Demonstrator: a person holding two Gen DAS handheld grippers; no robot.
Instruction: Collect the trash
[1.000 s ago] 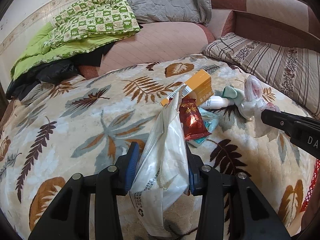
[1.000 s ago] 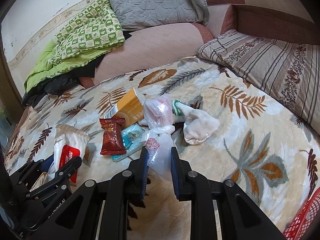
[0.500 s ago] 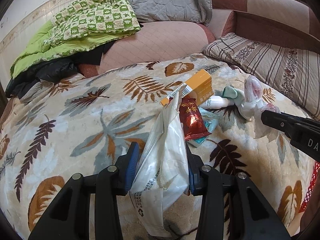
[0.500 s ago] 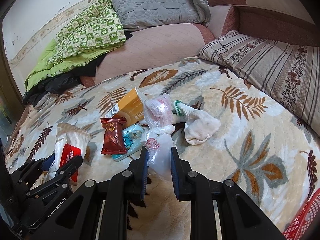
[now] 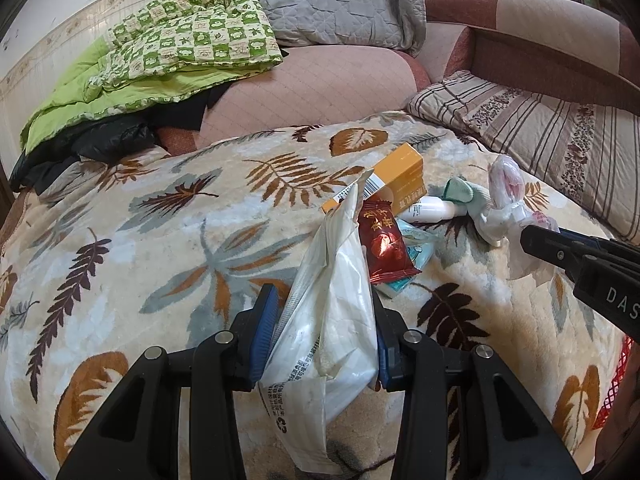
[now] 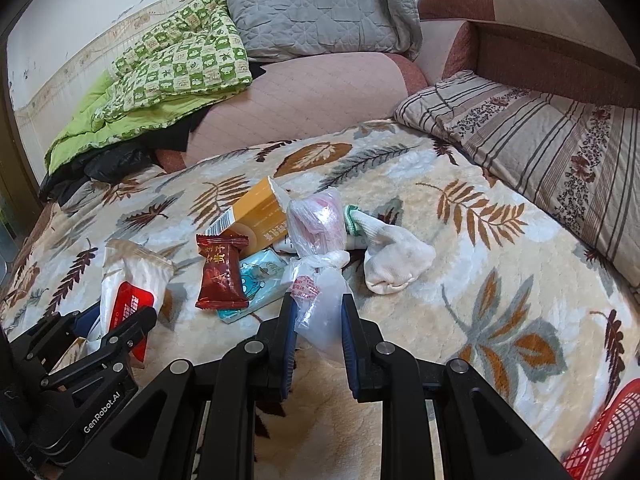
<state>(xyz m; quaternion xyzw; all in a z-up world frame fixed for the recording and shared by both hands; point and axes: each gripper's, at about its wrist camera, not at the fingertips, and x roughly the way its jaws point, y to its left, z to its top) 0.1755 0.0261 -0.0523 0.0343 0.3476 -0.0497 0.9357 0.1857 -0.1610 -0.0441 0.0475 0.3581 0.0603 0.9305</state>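
Your left gripper [image 5: 324, 332] is clamped on a crumpled white plastic wrapper [image 5: 332, 316]; your right gripper [image 6: 318, 316] pinches a knotted clear plastic bag [image 6: 320, 300], both over the leaf-patterned blanket [image 6: 500, 280], beside the dark red snack packet [image 6: 220, 272]

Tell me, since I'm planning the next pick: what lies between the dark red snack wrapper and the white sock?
In the right wrist view, the knotted clear plastic bag stands between the red snack wrapper and the white sock, with a teal packet beside the wrapper.
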